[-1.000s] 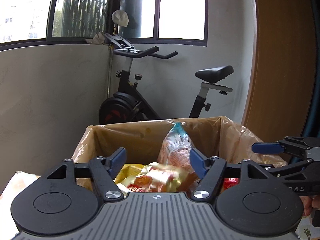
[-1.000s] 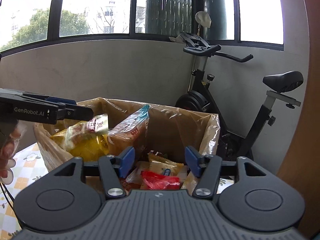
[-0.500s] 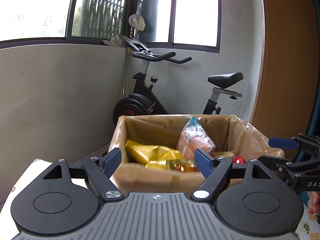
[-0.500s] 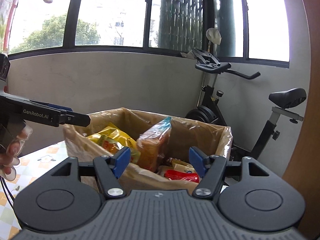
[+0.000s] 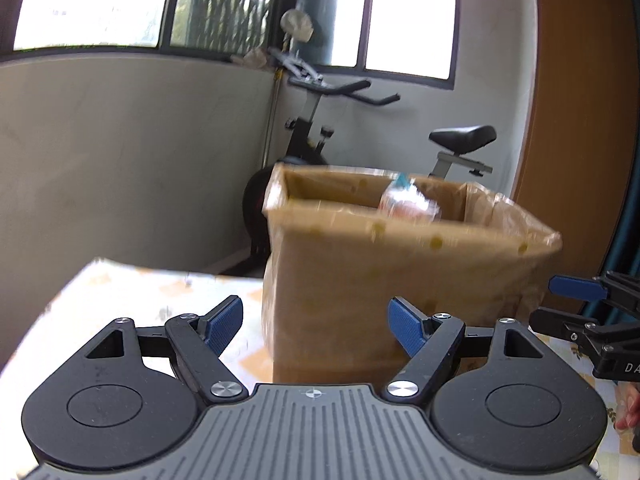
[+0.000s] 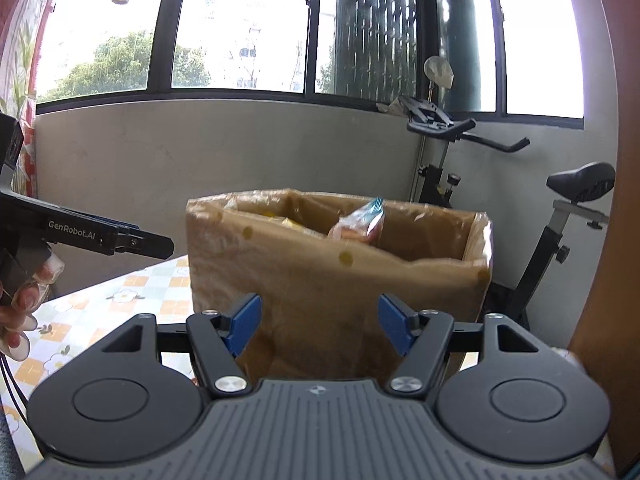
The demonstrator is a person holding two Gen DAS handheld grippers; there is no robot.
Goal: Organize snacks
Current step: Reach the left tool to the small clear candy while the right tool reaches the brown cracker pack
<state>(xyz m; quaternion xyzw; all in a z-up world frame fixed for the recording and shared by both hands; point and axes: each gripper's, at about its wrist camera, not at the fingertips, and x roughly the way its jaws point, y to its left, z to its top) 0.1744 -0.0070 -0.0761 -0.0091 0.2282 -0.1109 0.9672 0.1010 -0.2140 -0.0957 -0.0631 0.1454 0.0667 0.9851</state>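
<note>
Snack box point(image 5: 400, 280) dead ahead of both grippers, standing on checked tablecloth point(image 6: 100, 308), beyond fingertips, not touched

Left gripper point(image 5: 318, 322): jaws spread wide, nothing between; box offset toward its right finger

Right gripper point(image 6: 320, 322): jaws spread, empty; box square in front, centred in gap

Clear snack packet point(image 6: 360, 222) pokes above rim, far side of near wall, above and ahead of both

Judgement: right gripper better lined up; packet's long axis upright, so reach goes up and over rim
</note>
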